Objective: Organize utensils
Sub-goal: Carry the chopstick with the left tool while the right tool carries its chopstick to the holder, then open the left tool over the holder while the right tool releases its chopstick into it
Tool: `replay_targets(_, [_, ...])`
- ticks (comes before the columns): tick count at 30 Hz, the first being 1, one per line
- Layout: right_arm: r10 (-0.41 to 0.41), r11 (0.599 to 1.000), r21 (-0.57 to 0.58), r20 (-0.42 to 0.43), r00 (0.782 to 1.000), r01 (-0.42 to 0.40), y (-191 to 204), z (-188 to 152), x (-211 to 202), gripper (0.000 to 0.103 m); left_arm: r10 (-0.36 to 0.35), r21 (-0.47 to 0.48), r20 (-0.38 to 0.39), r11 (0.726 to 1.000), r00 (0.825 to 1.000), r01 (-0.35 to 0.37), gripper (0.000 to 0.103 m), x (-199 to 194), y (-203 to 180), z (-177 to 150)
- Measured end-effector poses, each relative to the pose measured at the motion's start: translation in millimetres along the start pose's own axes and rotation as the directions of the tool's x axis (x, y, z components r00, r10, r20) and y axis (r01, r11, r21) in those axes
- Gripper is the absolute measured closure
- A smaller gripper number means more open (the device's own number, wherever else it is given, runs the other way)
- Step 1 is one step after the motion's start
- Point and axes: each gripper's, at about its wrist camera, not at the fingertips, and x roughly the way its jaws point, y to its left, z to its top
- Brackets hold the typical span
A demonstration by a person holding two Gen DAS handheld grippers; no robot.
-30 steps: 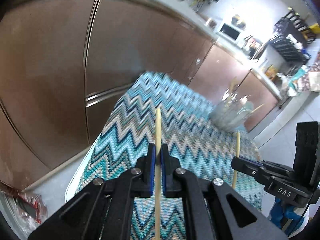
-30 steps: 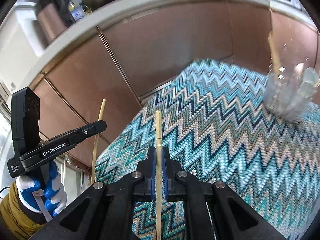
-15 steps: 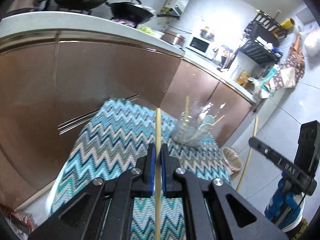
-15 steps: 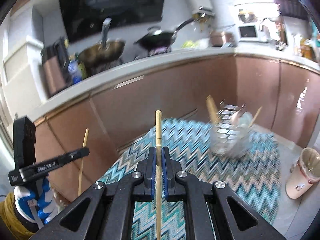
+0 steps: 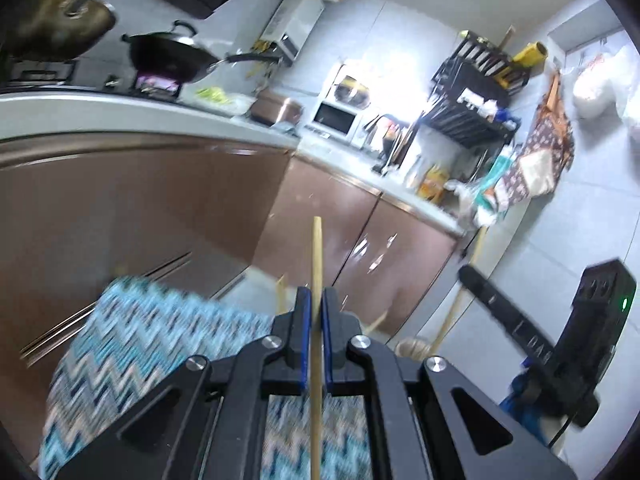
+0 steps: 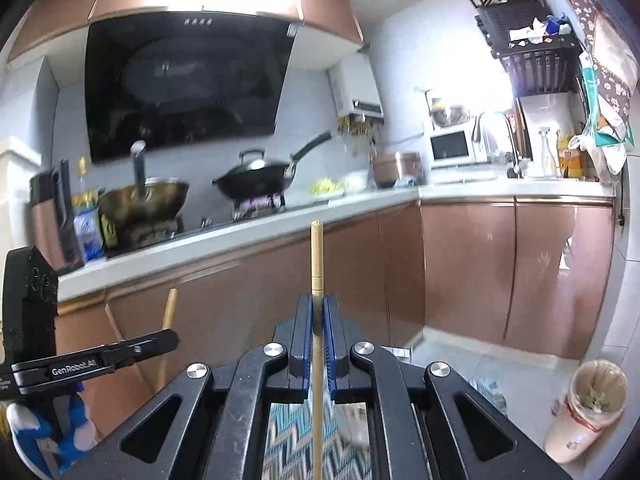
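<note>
Both hand-held grippers have risen above the zigzag-patterned teal mat (image 5: 132, 344), cameras now facing the copper-brown cabinet doors (image 6: 472, 264). The left gripper (image 5: 316, 320) clamps one slim pale wooden chopstick (image 5: 317, 264); the right gripper (image 6: 317, 320) pinches another thin chopstick (image 6: 316, 256). Each stick stands upright, probably for dropping in end-first. Free air surrounds both above the mat.

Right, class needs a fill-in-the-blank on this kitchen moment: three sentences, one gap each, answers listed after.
1. The left gripper is shut on a wooden ____.
2. The black wok sits on the stove, and its long handle points toward the ____ side of the right wrist view.
3. The cloth below the grippers has a ____ pattern in blues.

Missing words: chopstick; right; zigzag
</note>
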Motion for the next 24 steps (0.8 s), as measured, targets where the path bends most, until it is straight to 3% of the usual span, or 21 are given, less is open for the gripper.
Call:
replay_targets(4, [-0.007,1.000,0.006,0.070,0.998,0.007,-16.0,3.3,25.6,0.097,-0.034,-0.005,0.090,0.999,0.995,0.034,0.098,46.5,-9.5,24.3])
replay_targets(9, [-0.033,0.999,0.017,0.125,0.992,0.031,-40.7,-2.4,54.0,0.097,-0.012,-0.008,0.179,1.000,0.984,0.014,0.098,101.6,-12.1,35.0])
replay_targets(15, [-0.019,0.999,0.036,0.116,0.993,0.015,-58.2,-19.2,95.7,0.097,0.049,-0.023,0.194,0.999,0.980,-0.045,0.098,157.8,4.4,22.2])
replay_targets(24, [-0.038,0.999,0.002,0.078,0.996,0.038,-63.1,-48.6,123.0,0.097,0.116,-0.018,0.274,0.993,0.955,-0.116,0.098,193.3,21.3,-8.9])
